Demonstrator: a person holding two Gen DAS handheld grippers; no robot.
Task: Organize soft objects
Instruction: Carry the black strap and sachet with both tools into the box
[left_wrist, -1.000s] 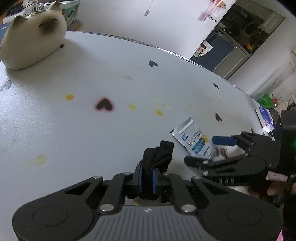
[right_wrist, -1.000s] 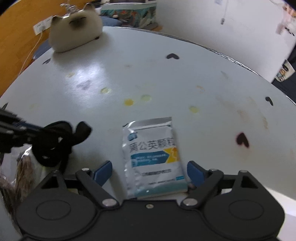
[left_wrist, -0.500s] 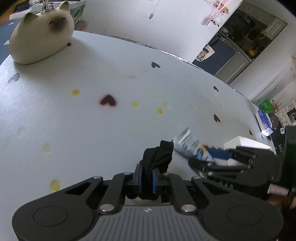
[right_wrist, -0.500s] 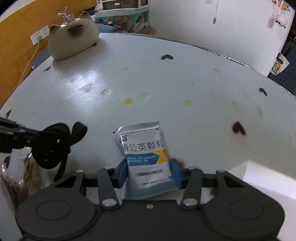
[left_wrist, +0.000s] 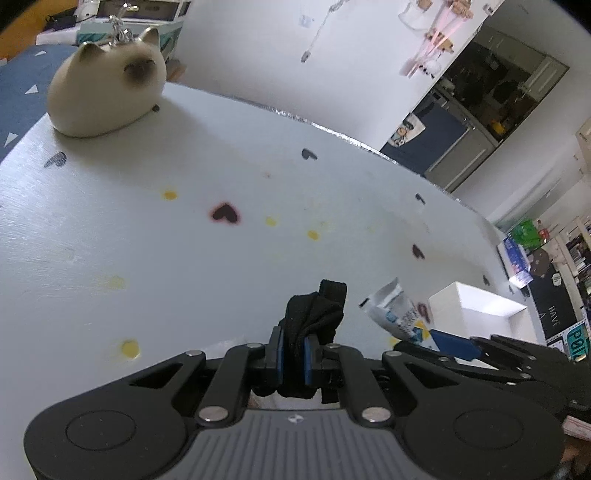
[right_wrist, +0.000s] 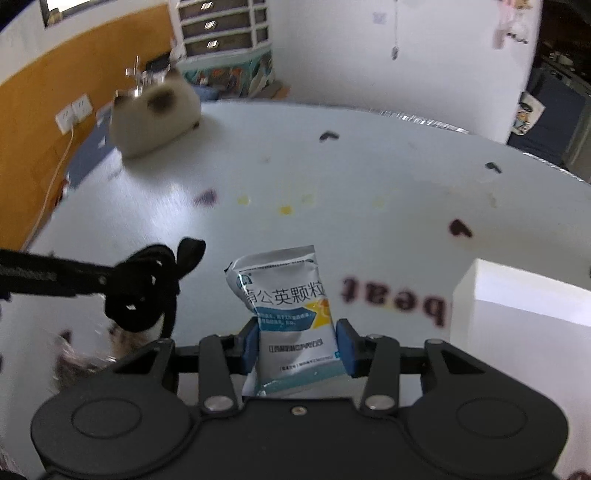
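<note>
Now that the right gripper (right_wrist: 297, 341) has closed on the sachet (right_wrist: 286, 306) and raised it off the table (right_wrist: 369, 177), both soft items are airborne; the left gripper (left_wrist: 291, 350) stays clamped on the black fabric (left_wrist: 314, 321), with the white box (right_wrist: 517, 314) near right the likely destination.

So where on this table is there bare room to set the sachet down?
The wide middle of the table is bare, bordered by the cat figurine at the far left corner and the white box at the near right. It is crowded near the left gripper, which holds the black cloth, and around the sachet.
</note>
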